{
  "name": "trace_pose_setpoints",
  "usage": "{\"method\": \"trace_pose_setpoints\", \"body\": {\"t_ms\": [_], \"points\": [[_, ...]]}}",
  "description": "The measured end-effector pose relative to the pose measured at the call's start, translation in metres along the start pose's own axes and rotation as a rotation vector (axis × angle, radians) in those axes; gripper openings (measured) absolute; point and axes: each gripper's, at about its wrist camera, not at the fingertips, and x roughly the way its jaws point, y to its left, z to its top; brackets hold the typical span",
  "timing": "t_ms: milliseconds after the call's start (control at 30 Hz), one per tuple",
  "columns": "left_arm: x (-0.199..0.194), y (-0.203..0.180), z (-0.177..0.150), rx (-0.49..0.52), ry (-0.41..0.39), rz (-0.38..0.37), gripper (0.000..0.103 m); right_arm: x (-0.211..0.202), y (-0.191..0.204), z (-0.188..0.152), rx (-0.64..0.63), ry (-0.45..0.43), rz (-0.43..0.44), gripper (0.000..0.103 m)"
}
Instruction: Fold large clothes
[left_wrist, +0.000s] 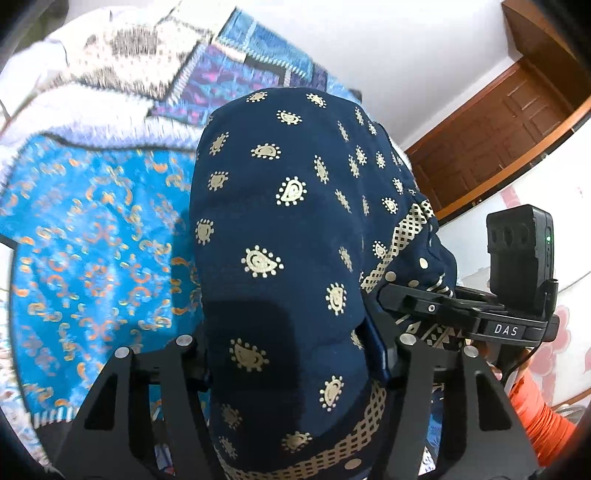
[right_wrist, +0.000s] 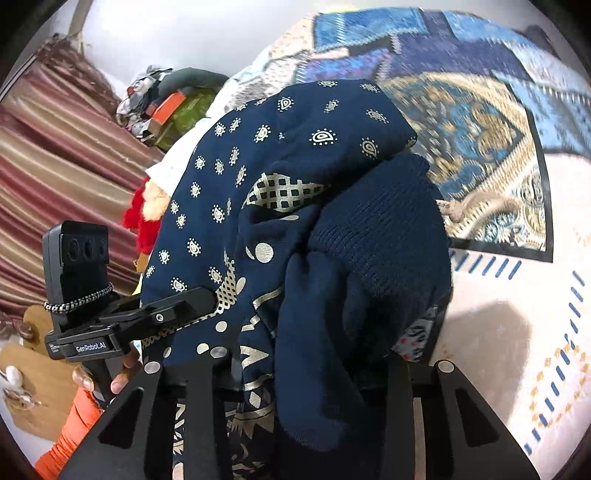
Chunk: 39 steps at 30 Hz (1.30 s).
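A large navy garment (left_wrist: 295, 192) with gold paisley print and a gold lattice border hangs bunched over both grippers, lifted above the bed. My left gripper (left_wrist: 291, 369) is shut on a thick fold of it, and the cloth fills the gap between its fingers (left_wrist: 380, 354). My right gripper (right_wrist: 306, 369) is shut on another bunch, where the plain ribbed navy inside (right_wrist: 380, 229) shows. In the left wrist view the right gripper (left_wrist: 417, 301) pushes into the cloth from the right. The left gripper (right_wrist: 177, 306) shows at the left of the right wrist view. The fingertips are hidden by fabric.
A blue and white patterned bedspread (left_wrist: 96, 236) lies beneath. A wooden door (left_wrist: 491, 144) stands at the right, and a striped curtain (right_wrist: 62, 155) hangs at the left. A heap of clothes (right_wrist: 166, 103) is piled behind. A hand and an orange sleeve (right_wrist: 74, 424) hold the left gripper.
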Motion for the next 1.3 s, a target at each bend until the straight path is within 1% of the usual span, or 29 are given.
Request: {"method": "trace_pose_setpoints", "body": {"t_ms": [200, 367, 433, 567, 700, 867, 1000, 1133, 1267, 1300], "points": [[-0.067, -0.011, -0.006, 0.024, -0.089, -0.007, 0.061, -0.033, 0.056, 0.005, -0.078, -0.064, -0.006, 0.033], [-0.111, -0.011, -0.014, 0.029, -0.142, 0.012, 0.061, -0.054, 0.103, 0.006, -0.152, -0.104, -0.008, 0.033], [-0.123, -0.006, -0.018, 0.017, -0.150, 0.022, 0.061, -0.053, 0.119, 0.006, -0.172, -0.108, -0.002, 0.033], [-0.137, 0.015, -0.031, -0.025, -0.148, 0.045, 0.061, -0.044, 0.132, 0.002, -0.196, -0.087, 0.011, 0.033], [-0.136, 0.044, -0.052, -0.091, -0.132, 0.066, 0.061, -0.016, 0.139, 0.000, -0.186, -0.027, 0.023, 0.033], [-0.113, 0.091, -0.078, -0.201, -0.088, 0.057, 0.061, 0.036, 0.143, -0.009, -0.206, 0.084, 0.003, 0.033], [-0.091, 0.119, -0.092, -0.247, -0.052, 0.074, 0.061, 0.079, 0.133, -0.009, -0.206, 0.172, -0.023, 0.033], [-0.077, 0.131, -0.102, -0.246, -0.039, 0.097, 0.061, 0.116, 0.120, -0.006, -0.200, 0.237, -0.029, 0.033], [-0.068, 0.123, -0.101, -0.159, -0.033, 0.161, 0.063, 0.141, 0.107, 0.000, -0.199, 0.280, -0.039, 0.034], [-0.065, 0.120, -0.101, -0.136, -0.029, 0.178, 0.065, 0.145, 0.104, 0.002, -0.197, 0.287, -0.044, 0.035]]}}
